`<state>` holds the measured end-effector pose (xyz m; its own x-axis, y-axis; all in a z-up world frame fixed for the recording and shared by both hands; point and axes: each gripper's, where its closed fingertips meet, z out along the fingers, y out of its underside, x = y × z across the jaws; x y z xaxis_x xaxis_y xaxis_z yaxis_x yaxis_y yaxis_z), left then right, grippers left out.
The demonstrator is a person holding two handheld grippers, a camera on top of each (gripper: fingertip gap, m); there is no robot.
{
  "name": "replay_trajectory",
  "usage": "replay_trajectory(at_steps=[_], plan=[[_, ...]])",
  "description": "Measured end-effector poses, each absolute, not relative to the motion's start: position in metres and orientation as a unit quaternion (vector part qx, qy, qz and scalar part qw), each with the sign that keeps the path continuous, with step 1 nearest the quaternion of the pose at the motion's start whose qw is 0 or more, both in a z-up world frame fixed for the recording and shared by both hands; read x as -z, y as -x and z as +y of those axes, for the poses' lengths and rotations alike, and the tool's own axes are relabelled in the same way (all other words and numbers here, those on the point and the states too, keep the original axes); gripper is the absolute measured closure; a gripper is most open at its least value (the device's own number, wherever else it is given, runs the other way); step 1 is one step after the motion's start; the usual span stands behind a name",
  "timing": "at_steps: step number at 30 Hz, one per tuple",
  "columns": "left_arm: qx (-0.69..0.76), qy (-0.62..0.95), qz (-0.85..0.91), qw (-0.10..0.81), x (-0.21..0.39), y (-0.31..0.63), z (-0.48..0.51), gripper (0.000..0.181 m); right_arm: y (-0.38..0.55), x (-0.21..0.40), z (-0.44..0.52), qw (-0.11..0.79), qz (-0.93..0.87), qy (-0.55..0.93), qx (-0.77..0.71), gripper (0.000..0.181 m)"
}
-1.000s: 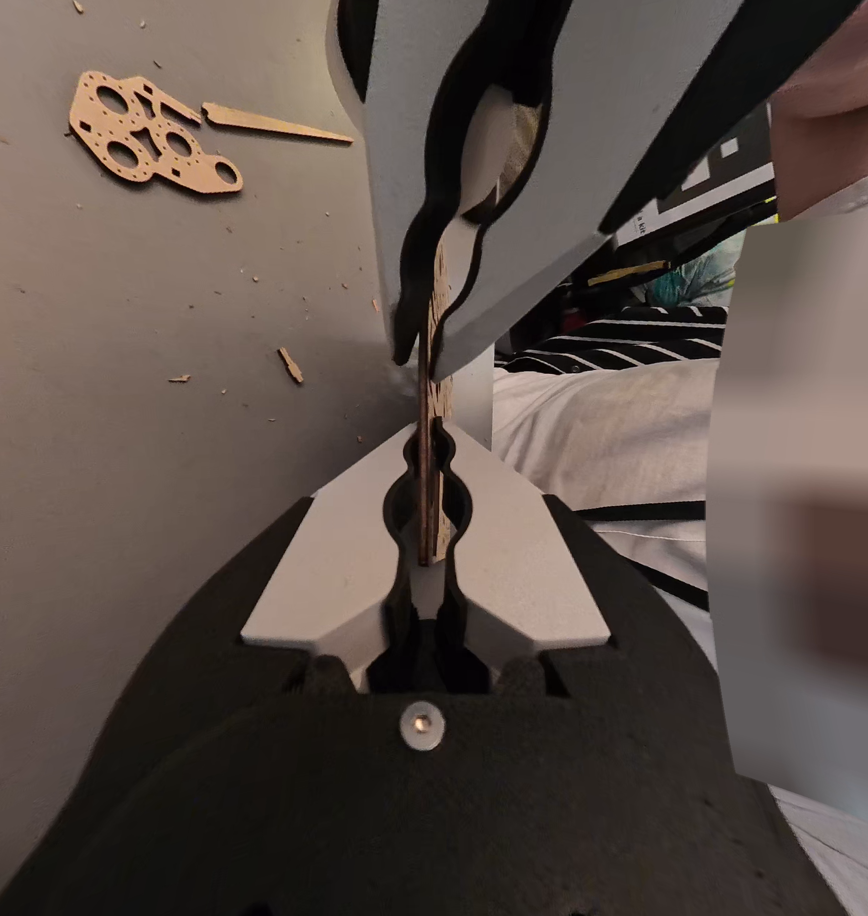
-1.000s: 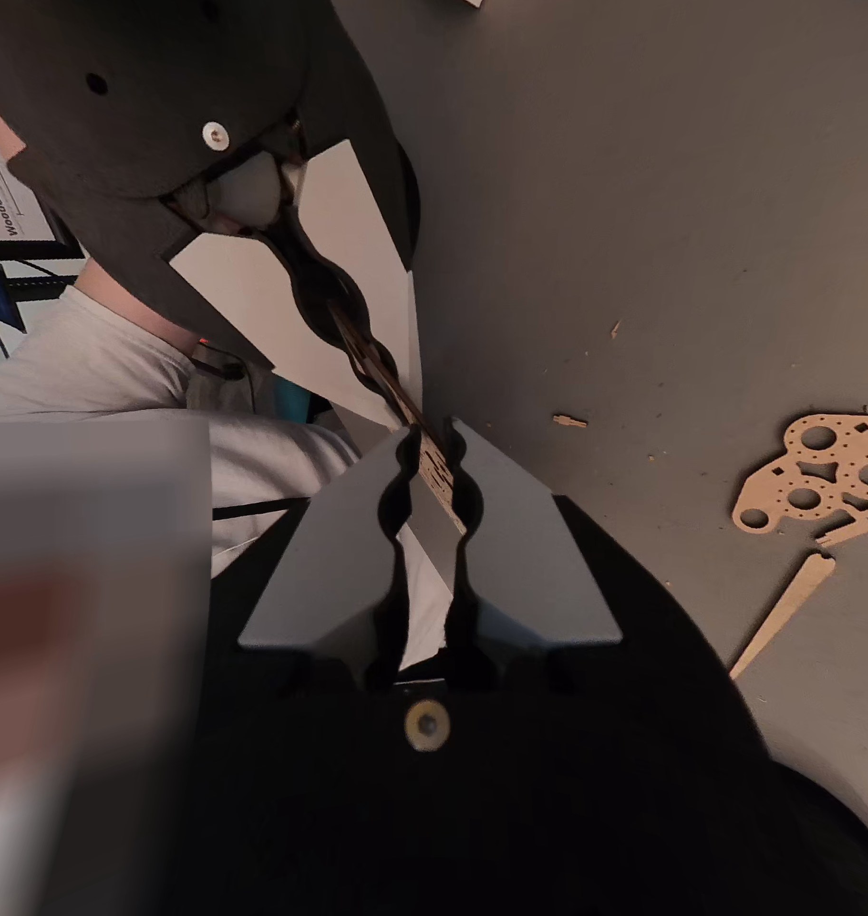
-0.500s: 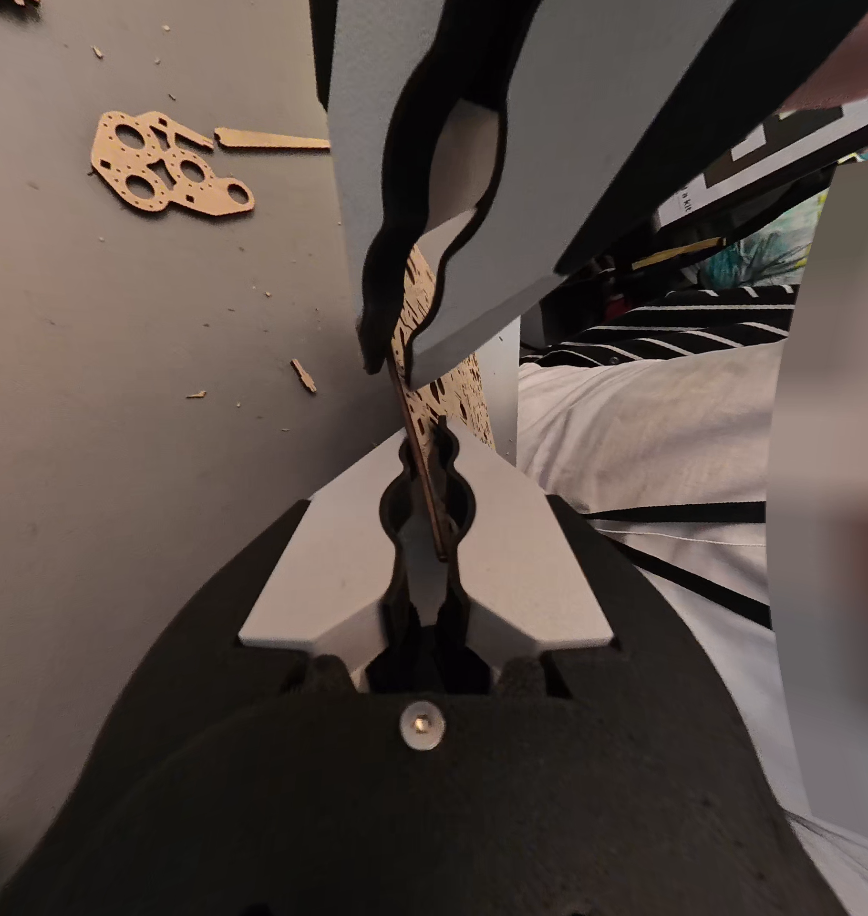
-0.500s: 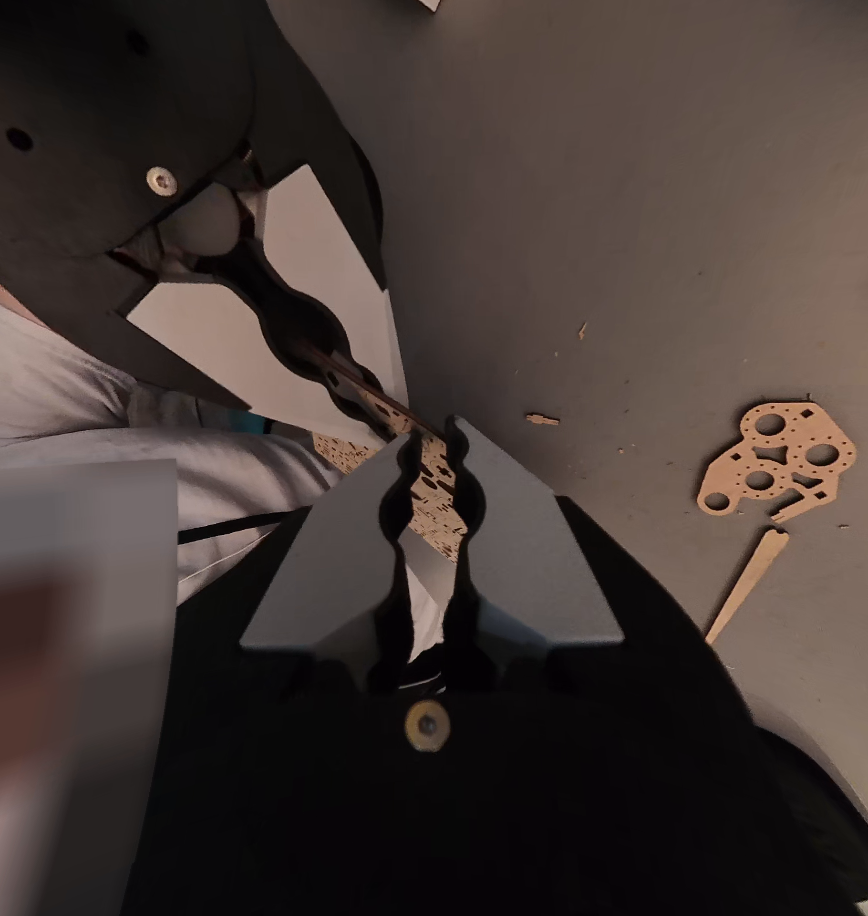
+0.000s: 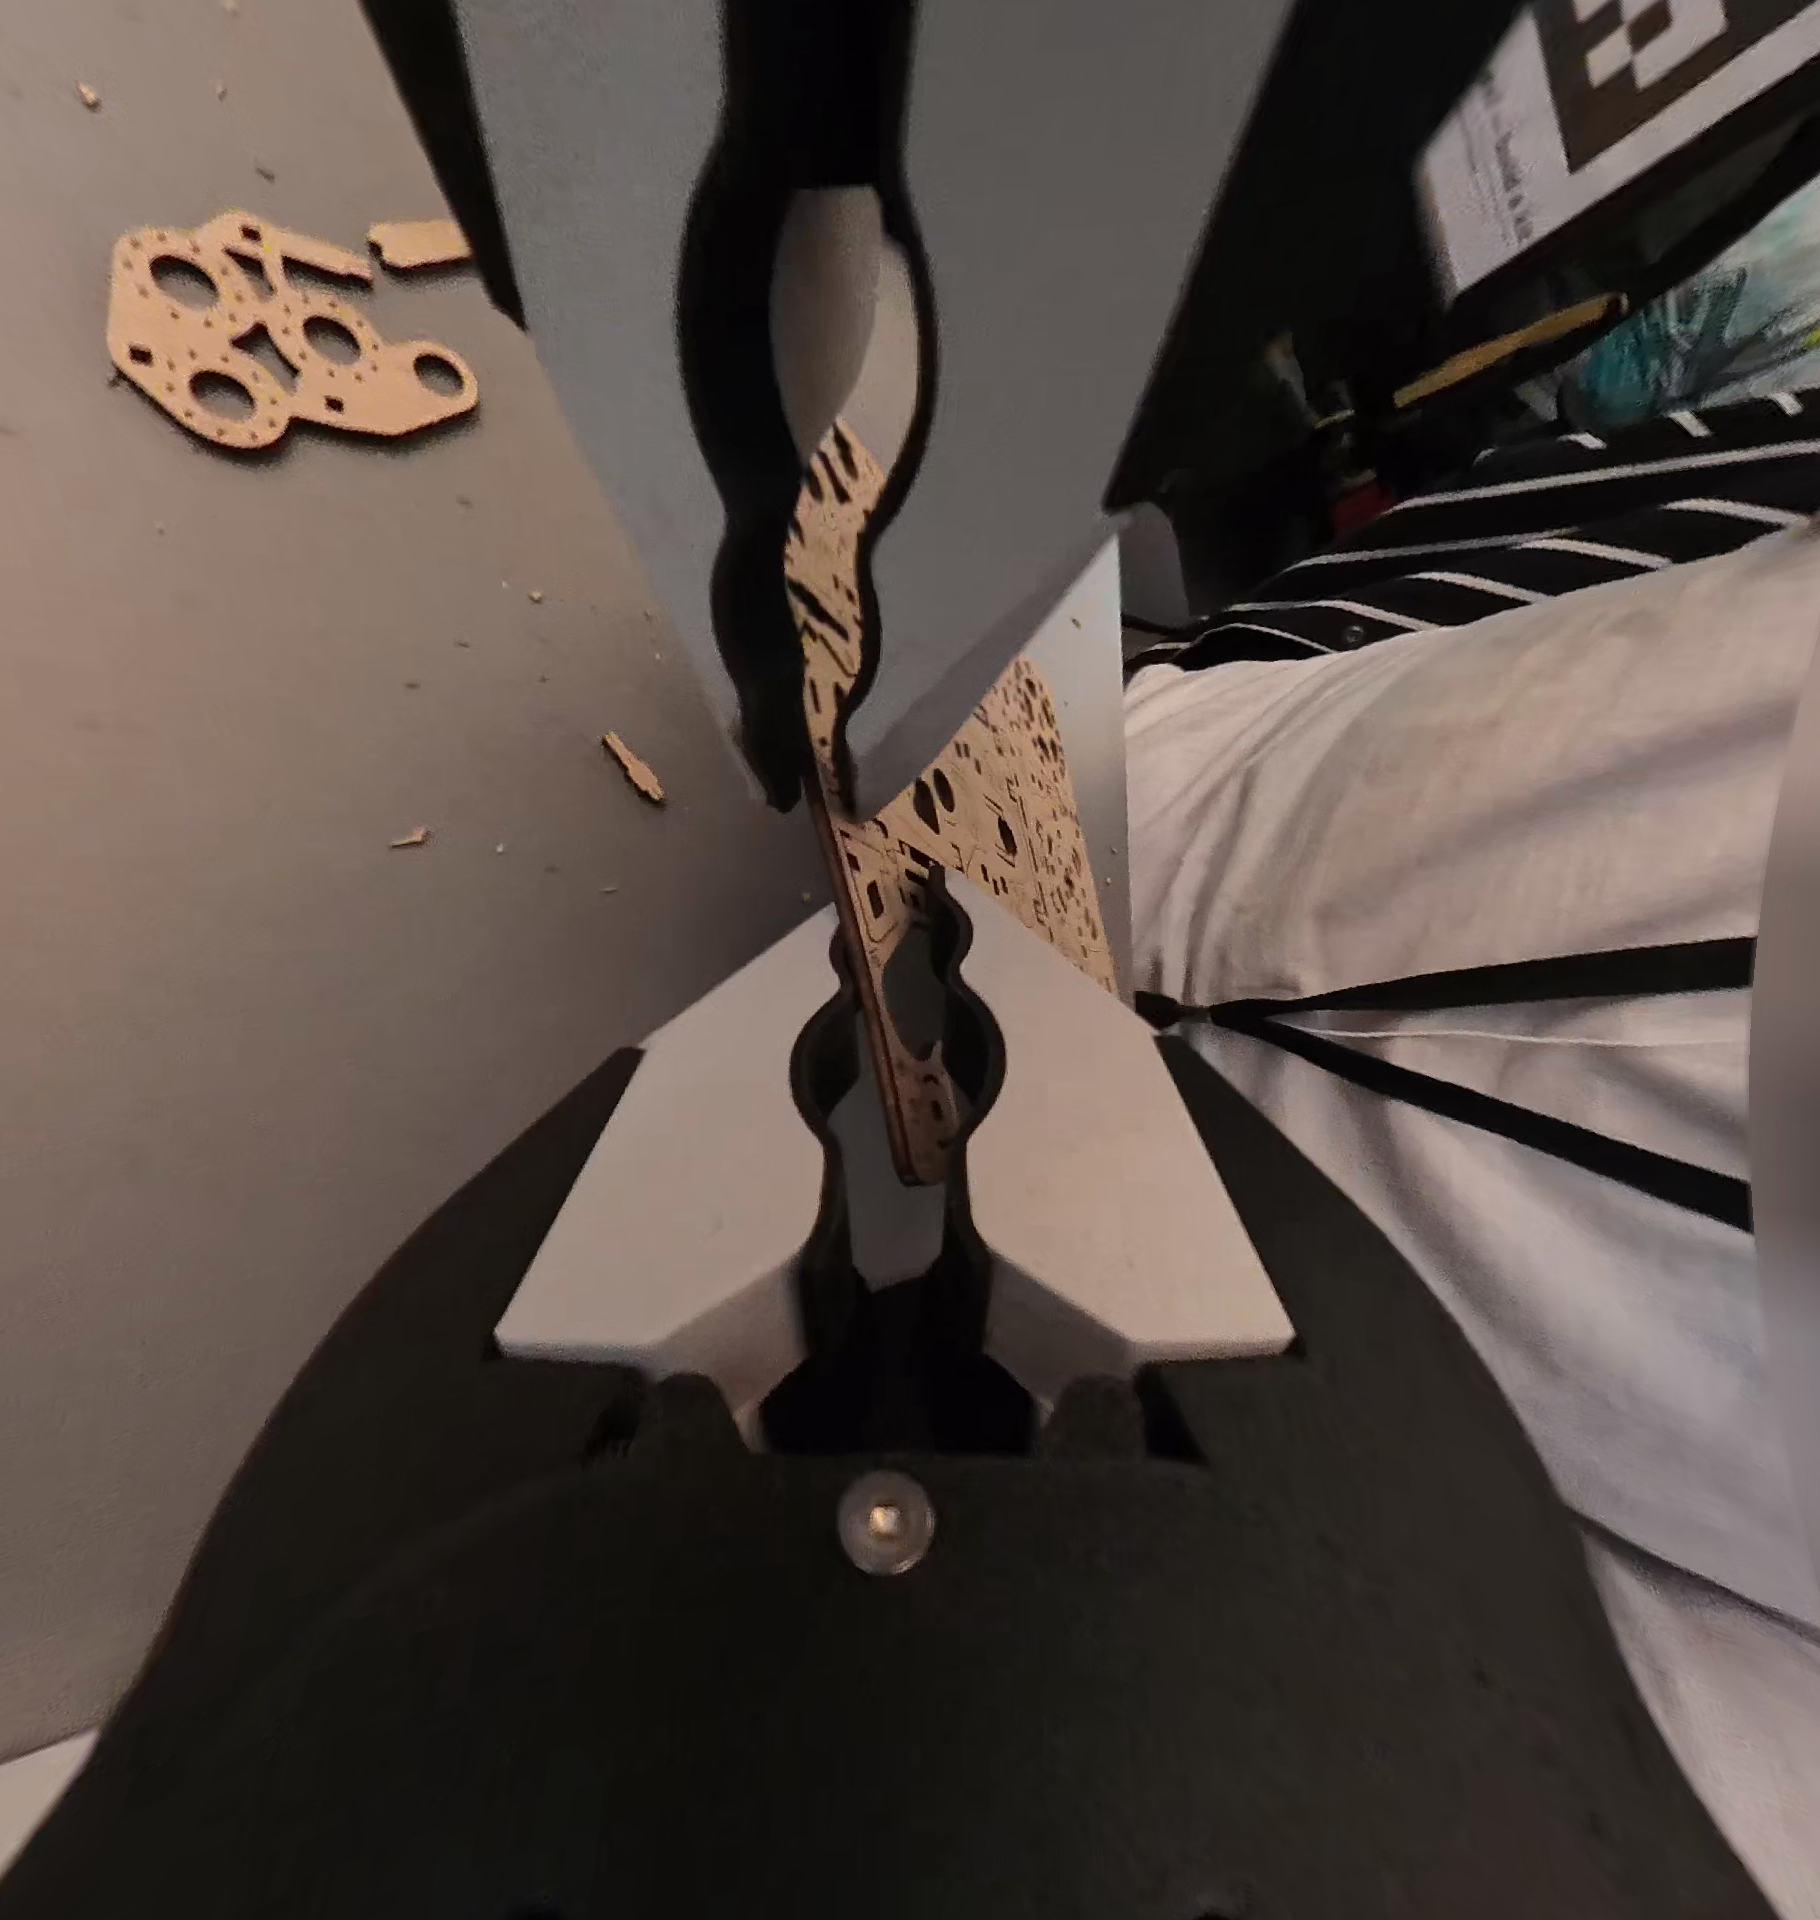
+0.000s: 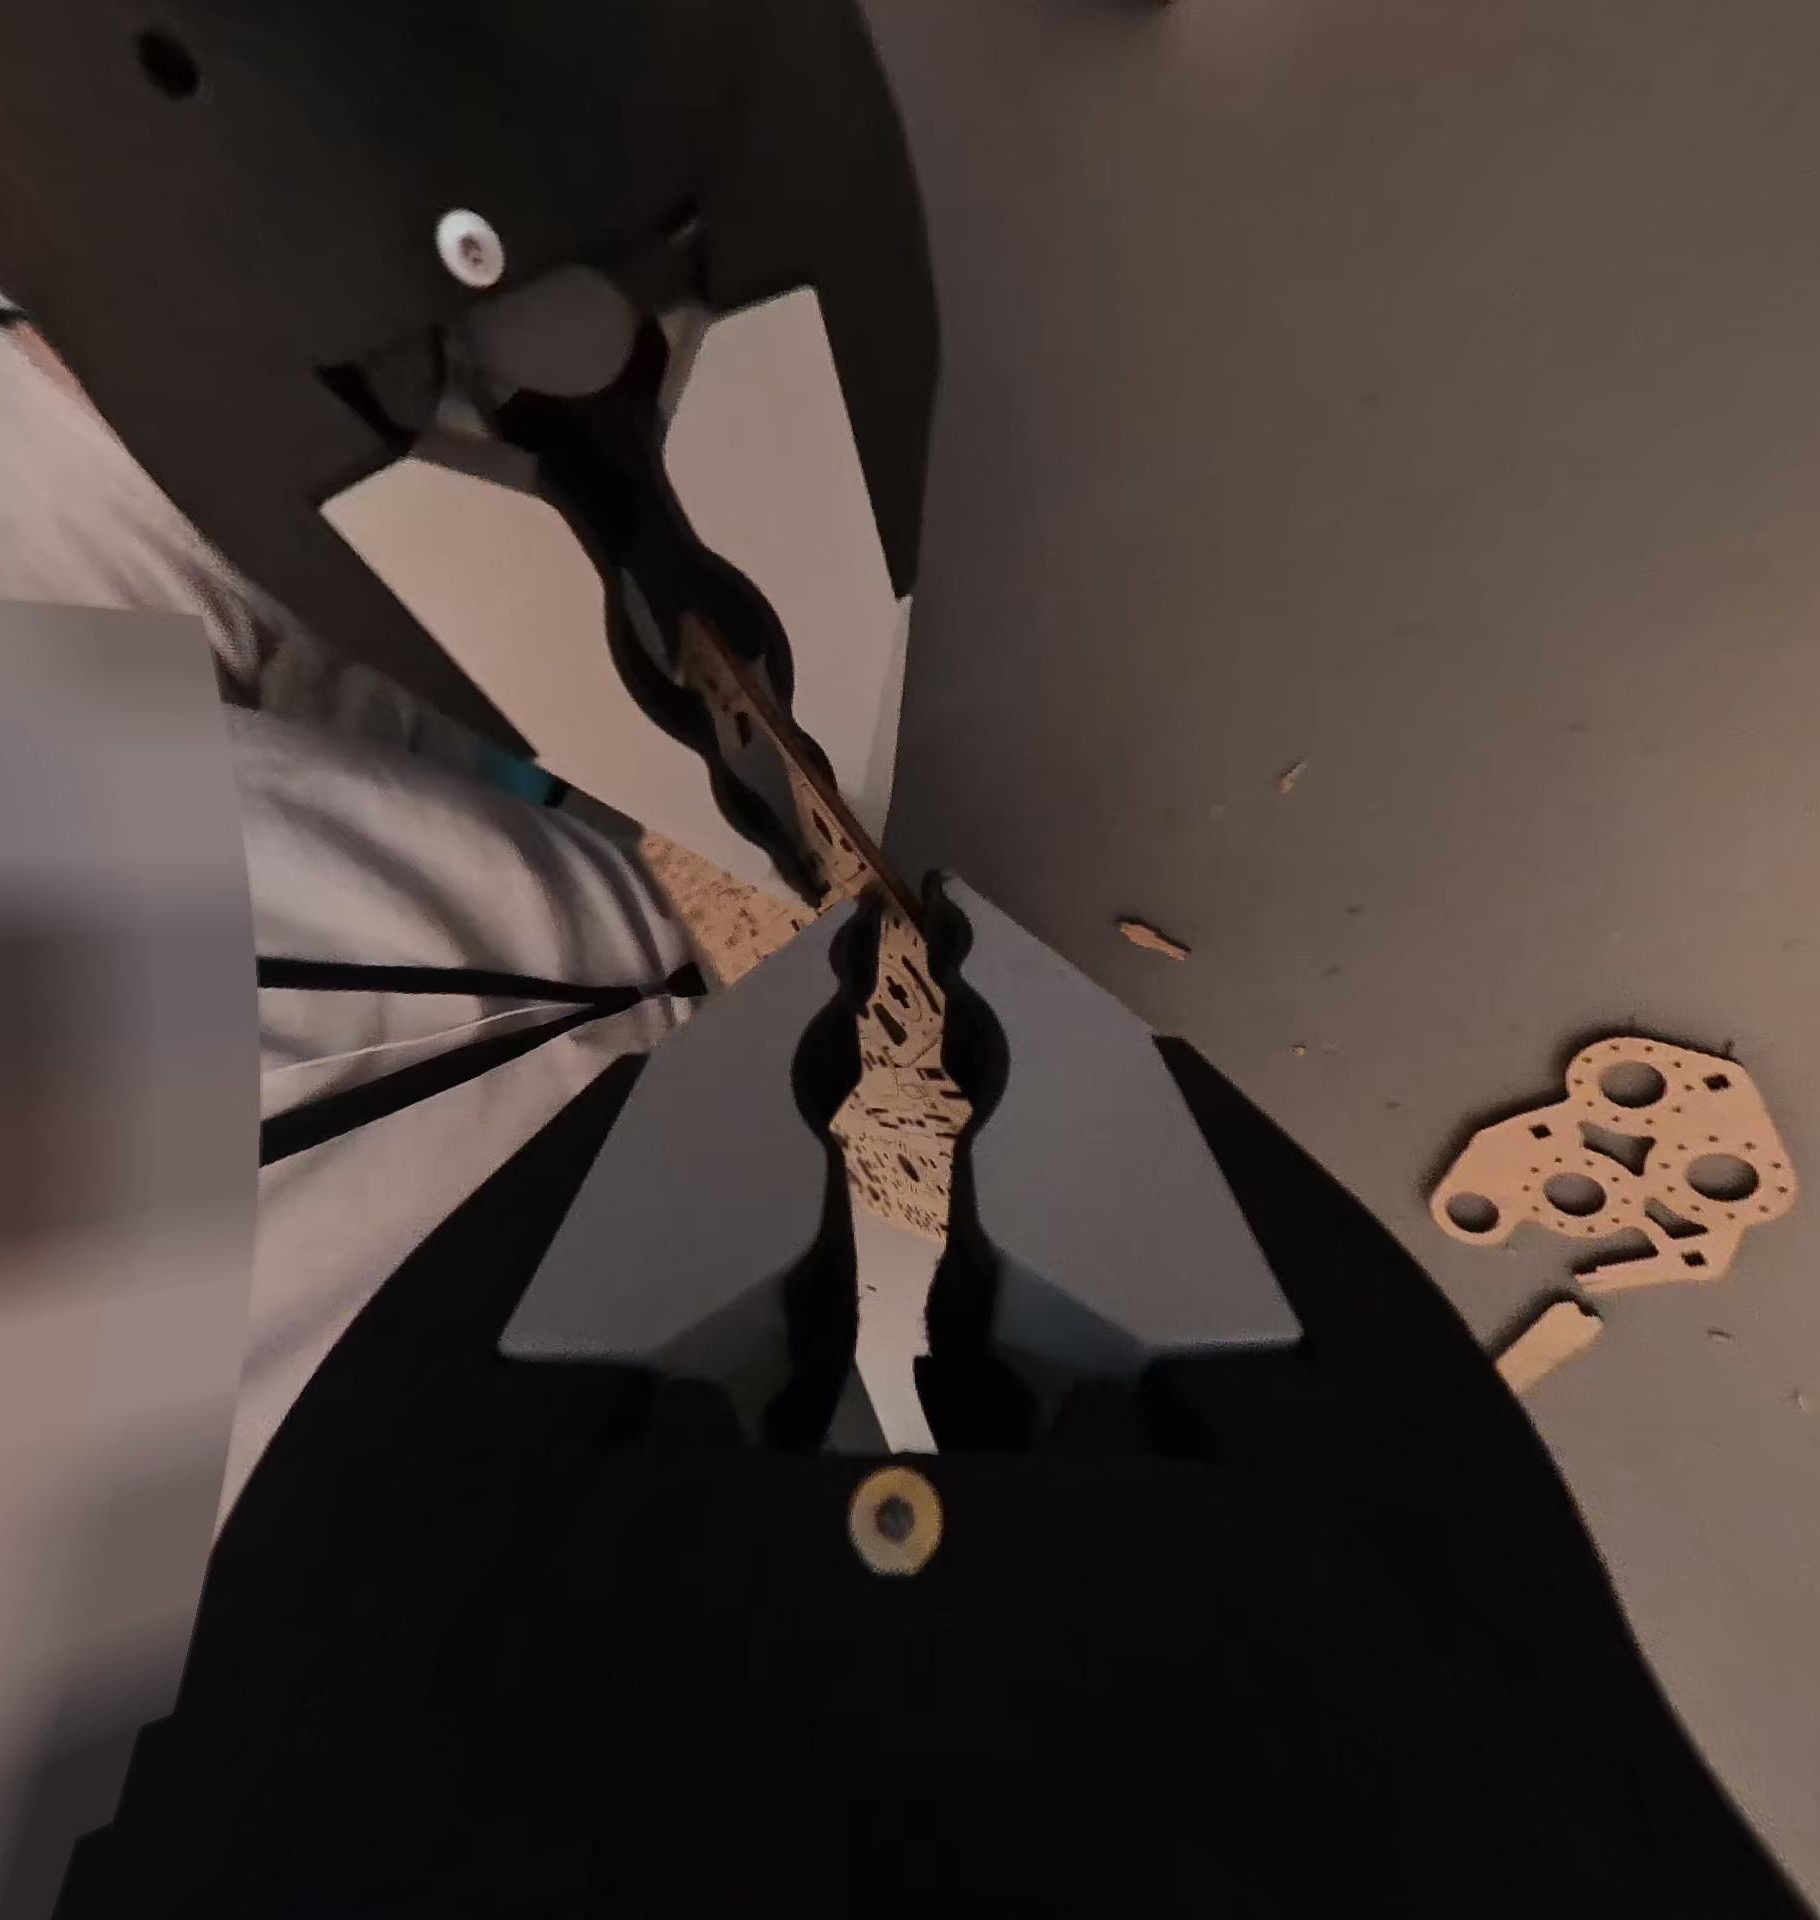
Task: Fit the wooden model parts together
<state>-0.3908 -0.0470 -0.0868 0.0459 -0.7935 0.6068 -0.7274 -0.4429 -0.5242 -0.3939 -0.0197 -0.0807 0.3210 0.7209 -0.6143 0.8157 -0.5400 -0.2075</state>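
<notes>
A thin wooden sheet of laser-cut model parts is held in the air between both grippers. My left gripper is shut on its near end. My right gripper comes down from the top of the left wrist view and is shut on the far end. In the right wrist view my right gripper grips the sheet, and the left gripper reaches in from the upper left. A loose wooden part with round holes lies flat on the grey table, with a tapered wooden strip beside it.
The grey table carries small wood chips and crumbs. A person in white clothing with black straps sits close behind the grippers. A marker board and clutter show at the upper right. Less than 4 cm separates the two grippers' tips.
The sheet was edge-on to the left camera and now shows its patterned face. Both grippers have turned with it and keep their grip. The loose holed part looks nearer in both views.
</notes>
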Motion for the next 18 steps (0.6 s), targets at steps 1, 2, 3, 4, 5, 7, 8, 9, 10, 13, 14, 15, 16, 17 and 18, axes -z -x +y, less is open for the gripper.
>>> replay_trajectory(at_steps=[1,2,3,4,5,7,8,9,10,13,14,15,16,17,18], plan=[[0.451,0.718,0.529,0.037,0.085,0.391,-0.048,0.174,0.394,0.078,-0.021,0.076,0.472,-0.803,0.356,0.174],[0.451,0.720,0.525,0.042,0.084,0.391,-0.046,0.174,0.393,0.077,-0.020,0.075,0.460,-0.806,0.365,0.175],[0.451,0.722,0.522,0.052,0.084,0.390,-0.043,0.173,0.392,0.075,-0.018,0.071,0.450,-0.809,0.370,0.175],[0.454,0.723,0.518,0.058,0.083,0.388,-0.040,0.172,0.390,0.075,-0.016,0.065,0.449,-0.810,0.371,0.176],[0.455,0.727,0.509,0.065,0.083,0.387,-0.036,0.171,0.388,0.075,-0.015,0.061,0.452,-0.812,0.366,0.176],[0.467,0.736,0.485,0.074,0.081,0.387,-0.027,0.170,0.383,0.079,-0.018,0.053,0.475,-0.807,0.345,0.177],[0.478,0.736,0.474,0.071,0.078,0.388,-0.025,0.170,0.383,0.080,-0.019,0.046,0.481,-0.806,0.342,0.177],[0.486,0.735,0.468,0.068,0.078,0.388,-0.024,0.174,0.384,0.080,-0.019,0.044,0.482,-0.806,0.341,0.177],[0.492,0.733,0.465,0.064,0.078,0.388,-0.024,0.174,0.384,0.080,-0.019,0.039,0.485,-0.805,0.339,0.177],[0.505,0.728,0.461,0.051,0.079,0.386,-0.027,0.175,0.385,0.080,-0.020,0.034,0.490,-0.803,0.339,0.177],[0.510,0.725,0.461,0.046,0.080,0.385,-0.029,0.175,0.385,0.081,-0.020,0.035,0.490,-0.803,0.337,0.177],[0.512,0.725,0.459,0.043,0.081,0.384,-0.029,0.175,0.385,0.082,-0.020,0.034,0.497,-0.801,0.331,0.177],[0.513,0.724,0.460,0.041,0.082,0.384,-0.029,0.175,0.384,0.083,-0.021,0.029,0.505,-0.799,0.326,0.176],[0.514,0.722,0.461,0.038,0.083,0.385,-0.030,0.175,0.384,0.084,-0.021,0.025,0.509,-0.797,0.322,0.176],[0.516,0.723,0.458,0.035,0.083,0.385,-0.030,0.175,0.384,0.084,-0.021,0.024,0.511,-0.798,0.319,0.176]])
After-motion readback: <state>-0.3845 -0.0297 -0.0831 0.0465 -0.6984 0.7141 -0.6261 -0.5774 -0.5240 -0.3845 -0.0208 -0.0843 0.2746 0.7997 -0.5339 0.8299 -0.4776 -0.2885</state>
